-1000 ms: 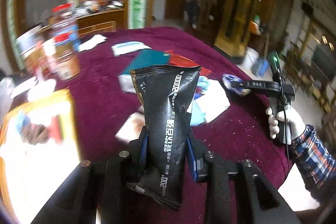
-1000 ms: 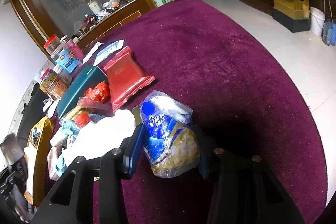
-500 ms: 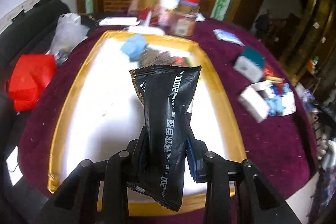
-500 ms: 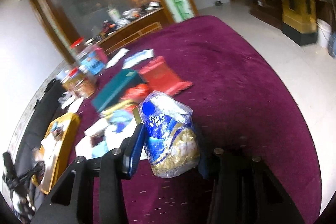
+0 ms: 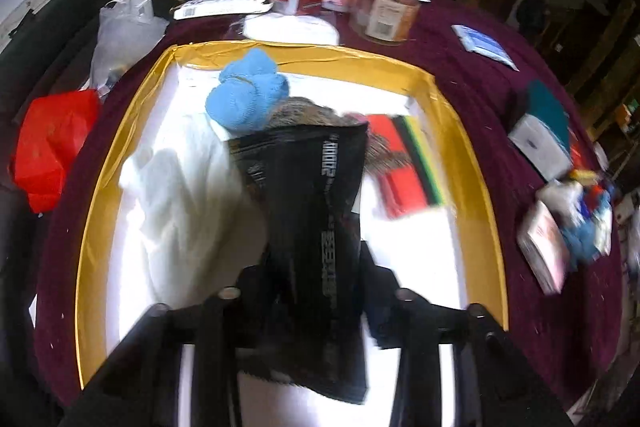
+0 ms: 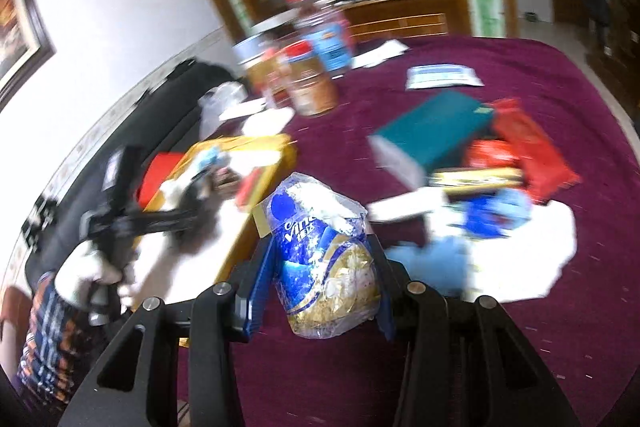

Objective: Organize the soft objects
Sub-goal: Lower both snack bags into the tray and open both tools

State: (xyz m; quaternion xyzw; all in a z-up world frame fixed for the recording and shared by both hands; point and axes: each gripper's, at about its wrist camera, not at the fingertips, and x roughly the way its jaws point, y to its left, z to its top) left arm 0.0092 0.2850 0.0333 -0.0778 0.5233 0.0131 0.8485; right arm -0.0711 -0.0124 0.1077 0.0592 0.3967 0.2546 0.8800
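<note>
Over a gold-rimmed tray (image 5: pixel 478 163), lower centre of the left wrist view, the left gripper (image 5: pixel 316 267) clamps a black foil packet (image 5: pixel 316 211) printed "2000" beside blurred white characters. Beyond it a blue cloth bundle (image 5: pixel 248 95) lies toward the tray's far edge, with white tray floor showing at left. Centre of the right wrist view, the right gripper (image 6: pixel 322 271) clamps a blue-and-gold bag (image 6: pixel 324 263) lettered "Vind", above maroon tablecloth (image 6: pixel 560 343).
</note>
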